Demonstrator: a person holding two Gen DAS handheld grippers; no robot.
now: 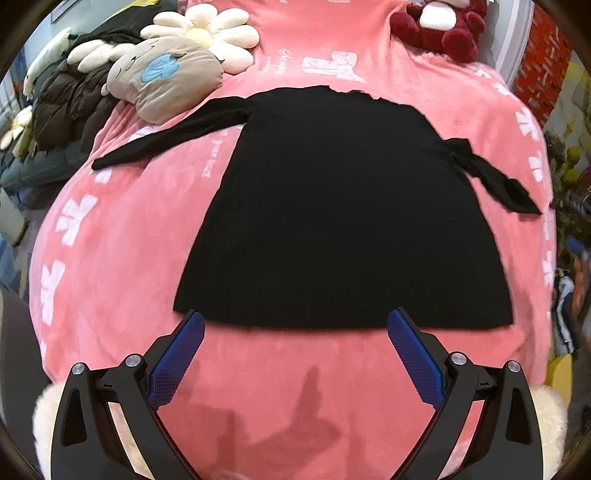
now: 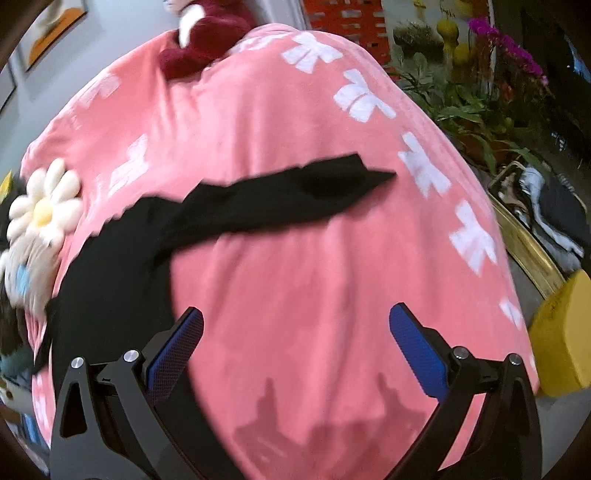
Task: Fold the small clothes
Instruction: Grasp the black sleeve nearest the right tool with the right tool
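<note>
A black long-sleeved top lies spread flat on a pink blanket, hem towards me, one sleeve out to the left and one crumpled at the right. My left gripper is open and empty, hovering just in front of the hem. In the right wrist view the top's right sleeve stretches across the blanket. My right gripper is open and empty, above bare blanket near the sleeve and the top's right side.
Plush toys lie at the bed's far left: a daisy cushion, a grey pillow toy and dark clothes. A maroon plush sits at the head. Right of the bed are plants and a yellow box.
</note>
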